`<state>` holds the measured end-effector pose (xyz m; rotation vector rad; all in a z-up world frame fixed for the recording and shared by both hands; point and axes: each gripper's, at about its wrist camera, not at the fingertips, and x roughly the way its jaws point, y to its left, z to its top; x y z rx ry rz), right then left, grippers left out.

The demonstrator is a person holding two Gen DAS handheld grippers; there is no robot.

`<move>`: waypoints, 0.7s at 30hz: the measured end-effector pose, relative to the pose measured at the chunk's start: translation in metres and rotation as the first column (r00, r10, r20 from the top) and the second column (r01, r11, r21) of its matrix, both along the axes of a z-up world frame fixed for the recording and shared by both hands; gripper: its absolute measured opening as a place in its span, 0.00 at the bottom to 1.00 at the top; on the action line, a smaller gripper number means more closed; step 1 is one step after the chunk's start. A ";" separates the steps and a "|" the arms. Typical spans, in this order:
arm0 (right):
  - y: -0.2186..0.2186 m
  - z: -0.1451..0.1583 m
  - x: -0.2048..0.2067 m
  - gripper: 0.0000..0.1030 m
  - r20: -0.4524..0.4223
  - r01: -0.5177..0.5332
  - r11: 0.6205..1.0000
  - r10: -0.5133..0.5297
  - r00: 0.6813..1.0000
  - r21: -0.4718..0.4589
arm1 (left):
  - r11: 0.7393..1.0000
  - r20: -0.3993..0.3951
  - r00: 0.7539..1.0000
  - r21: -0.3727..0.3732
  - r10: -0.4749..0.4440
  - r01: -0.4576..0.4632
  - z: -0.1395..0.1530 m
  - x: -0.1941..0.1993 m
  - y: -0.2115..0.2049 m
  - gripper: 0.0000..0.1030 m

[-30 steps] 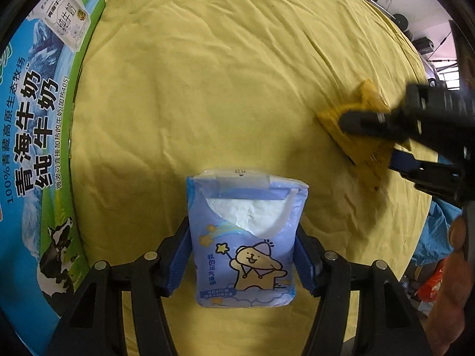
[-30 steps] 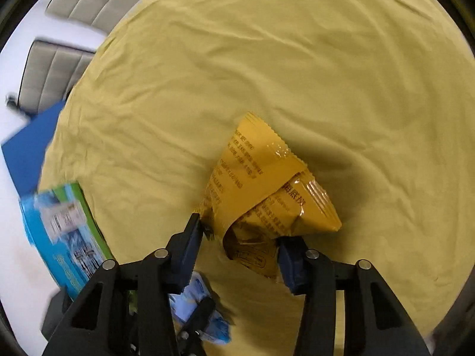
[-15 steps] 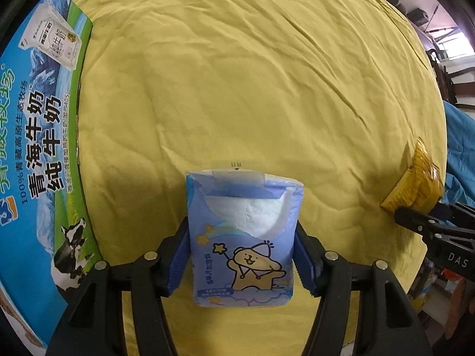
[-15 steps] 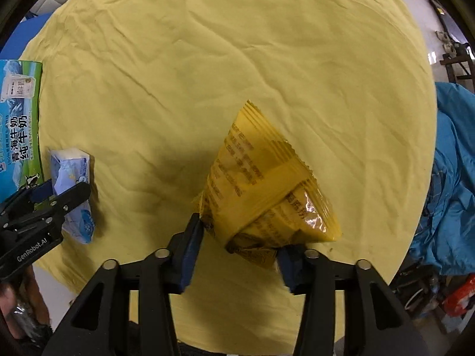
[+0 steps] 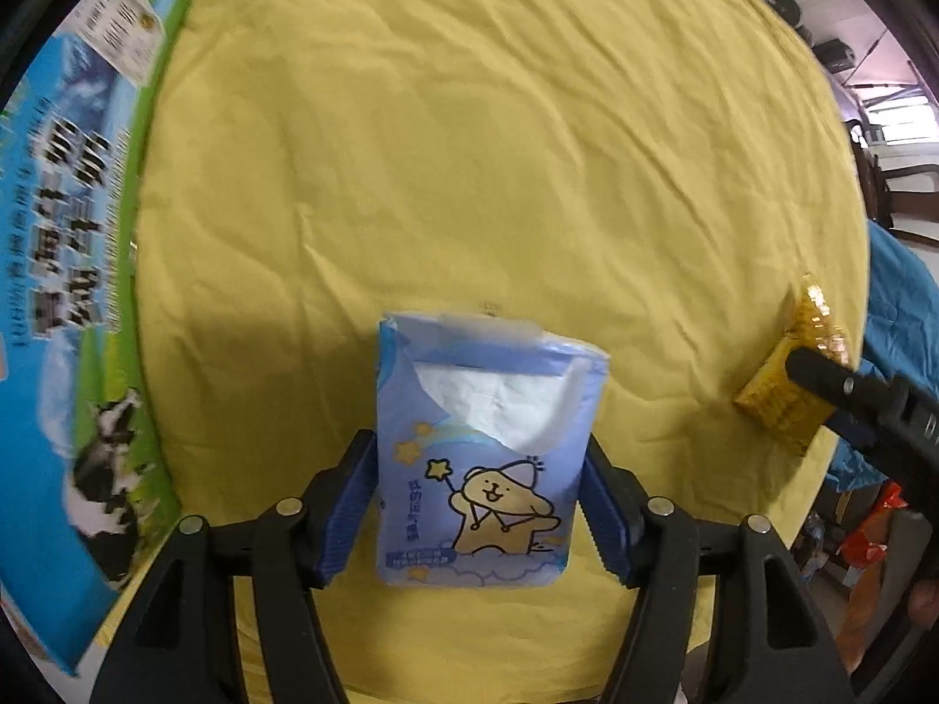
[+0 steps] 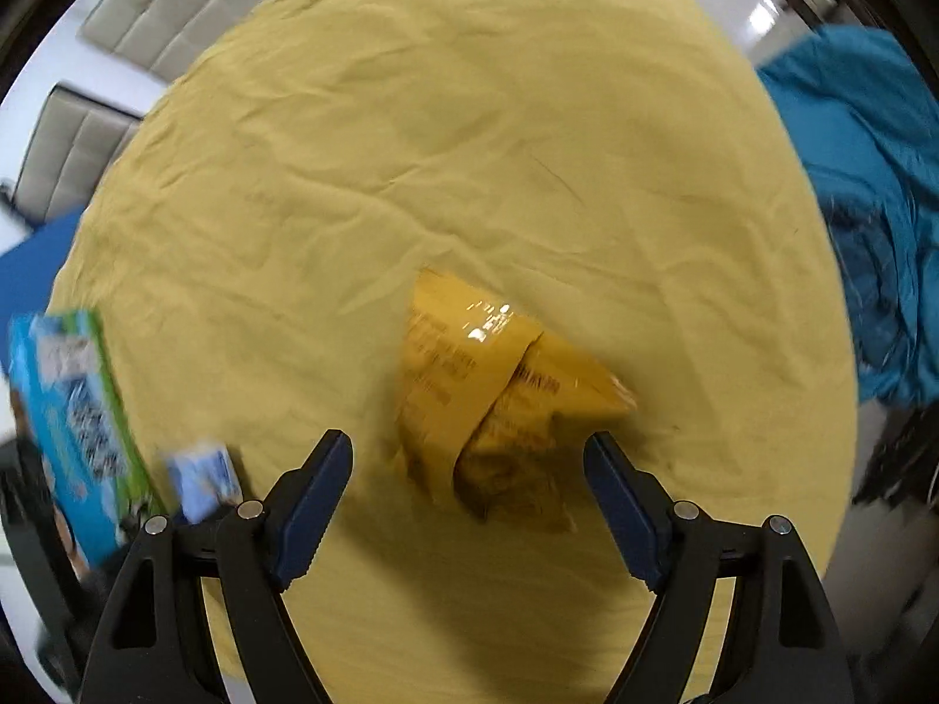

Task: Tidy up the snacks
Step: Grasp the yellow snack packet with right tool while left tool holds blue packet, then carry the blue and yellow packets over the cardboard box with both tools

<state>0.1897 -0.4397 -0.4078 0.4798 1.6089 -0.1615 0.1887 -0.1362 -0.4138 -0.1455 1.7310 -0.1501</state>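
Right wrist: right gripper points down, jaws opening, yellow packet loose between.

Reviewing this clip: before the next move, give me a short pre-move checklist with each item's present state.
1. Right gripper clear of the yellow snack bag: ok, its jaws have just been opening and the pads stand apart from it.
2. Yellow snack bag on the yellow cloth: ok, near the cloth's edge.
3. Left gripper hold on the blue tissue pack: cannot tell; its jaws have just been opening, pads close beside the pack.
4. Tissue pack resting on the cloth: cannot tell.
5. Milk carton box apart from both grippers: ok.
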 end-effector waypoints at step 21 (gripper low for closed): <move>0.036 -0.020 -0.017 0.51 -0.060 -0.184 0.981 0.181 0.982 -0.061 | 0.996 -0.030 0.997 0.055 -0.066 0.068 -0.035 -0.003 -0.059 0.97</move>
